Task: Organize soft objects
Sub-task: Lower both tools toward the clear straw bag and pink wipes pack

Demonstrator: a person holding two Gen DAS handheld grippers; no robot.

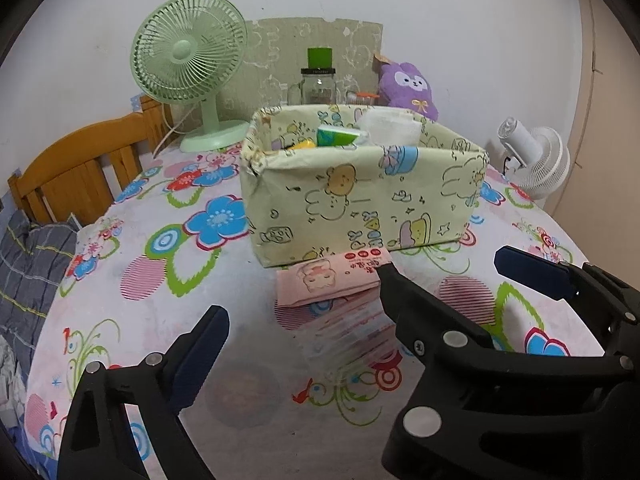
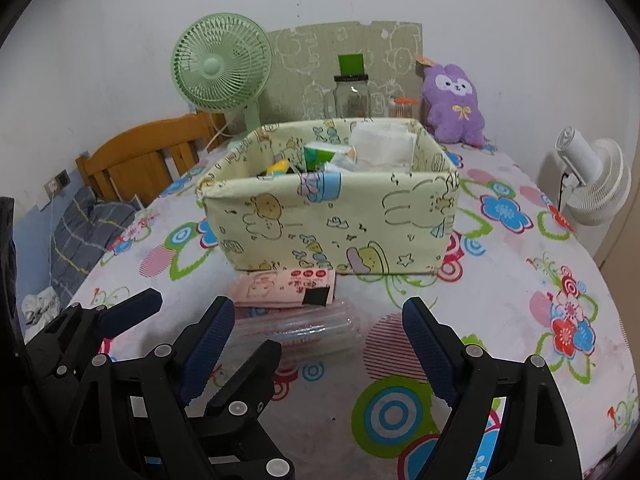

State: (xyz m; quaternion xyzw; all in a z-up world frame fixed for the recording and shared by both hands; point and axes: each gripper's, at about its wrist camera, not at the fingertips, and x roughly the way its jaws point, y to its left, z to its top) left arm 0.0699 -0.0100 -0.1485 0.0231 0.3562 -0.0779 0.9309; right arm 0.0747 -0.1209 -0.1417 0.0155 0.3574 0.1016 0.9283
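Before the fabric bin [image 2: 328, 216], both grippers, left [image 1: 304, 312] and right [image 2: 320, 336], gape over a light, squashy pink tissue pack [image 2: 276, 286], probably best pinched across its middle.

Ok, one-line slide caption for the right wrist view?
Right gripper open over a pink tissue pack lying before the fabric bin, left gripper alongside.

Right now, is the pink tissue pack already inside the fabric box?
No, the pink tissue pack lies on the flowered tablecloth in front of the fabric box, outside its walls.
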